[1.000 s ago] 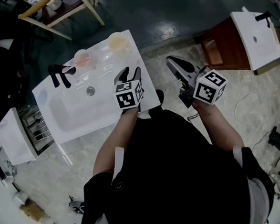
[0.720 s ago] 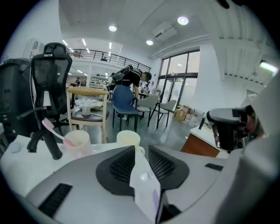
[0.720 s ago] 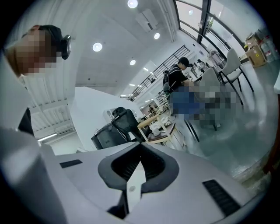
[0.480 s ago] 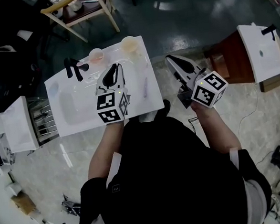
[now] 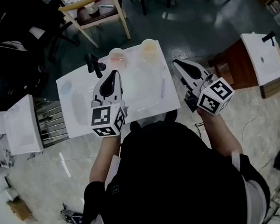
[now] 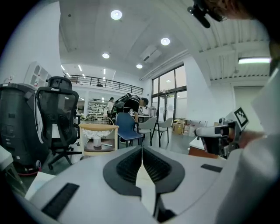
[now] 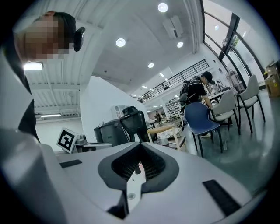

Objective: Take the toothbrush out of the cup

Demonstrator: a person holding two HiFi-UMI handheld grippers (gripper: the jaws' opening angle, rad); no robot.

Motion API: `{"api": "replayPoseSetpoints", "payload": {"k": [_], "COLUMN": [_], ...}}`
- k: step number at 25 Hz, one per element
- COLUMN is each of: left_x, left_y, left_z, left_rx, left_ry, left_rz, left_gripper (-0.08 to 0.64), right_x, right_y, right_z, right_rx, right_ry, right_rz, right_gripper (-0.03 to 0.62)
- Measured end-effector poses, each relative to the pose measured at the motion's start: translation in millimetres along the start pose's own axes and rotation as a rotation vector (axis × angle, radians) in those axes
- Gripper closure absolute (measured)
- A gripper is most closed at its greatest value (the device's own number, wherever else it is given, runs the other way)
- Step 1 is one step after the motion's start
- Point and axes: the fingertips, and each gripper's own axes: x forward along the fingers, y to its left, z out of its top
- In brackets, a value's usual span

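Note:
A pale toothbrush (image 5: 162,86) lies flat on the white sink counter (image 5: 79,125), right of the basin. Two cups stand at the counter's far edge, a pink cup (image 5: 116,56) and a yellowish cup (image 5: 149,46), beside a black tap (image 5: 94,65). My left gripper (image 5: 113,74) hangs above the basin; its jaws have just been closing and now stand shut with nothing between them (image 6: 141,148). Off the counter's right edge, my right gripper (image 5: 177,63) is also shut and empty (image 7: 139,148). Both point out into the room.
A wooden chair (image 5: 96,7) stands just beyond the counter. To the right is a brown stand with another white basin (image 5: 265,52). A white box (image 5: 17,126) and a wire rack (image 5: 52,126) sit at the counter's left. A black office chair (image 6: 57,113) is further off.
The left gripper has risen from the counter's right edge to above the basin and its jaws have closed. The toothbrush stays lying on the counter. The right gripper has lifted a little.

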Motion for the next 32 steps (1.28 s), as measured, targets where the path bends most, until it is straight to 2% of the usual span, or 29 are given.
{"api": "replayPoseSetpoints", "payload": {"k": [4,8,15,21,27,32], "left_x": [-40,-75,-107,-109,-99,-99], "left_y": [37,75,117,119,126,154], "left_z": [10,9,1,8,12,9], "left_rx": [0.024,0.013,0.01,0.005,0.007,-0.002], "left_ry": [-0.05,-0.085,-0.095,-0.109,-0.095,-0.085], "left_rz": [-0.016,-0.042,-0.068,-0.045,0.031,0.052], "left_gripper": [0.54,0.541,0.541,0.543,0.541,0.541], "right_x": [29,64,108,114,116,146], "right_y": [45,93,166,168,157,159], "right_z": [-11,-25,-32,-29,-24,-44], "right_rx": [-0.013,-0.032,-0.093,-0.126,-0.239,-0.221], "right_ry": [0.004,0.002,0.01,0.043,0.07,0.118], "right_rz": [-0.013,-0.011,0.036,0.049,0.088,0.089], "right_gripper": [0.565,0.565,0.563,0.563,0.562,0.561]}}
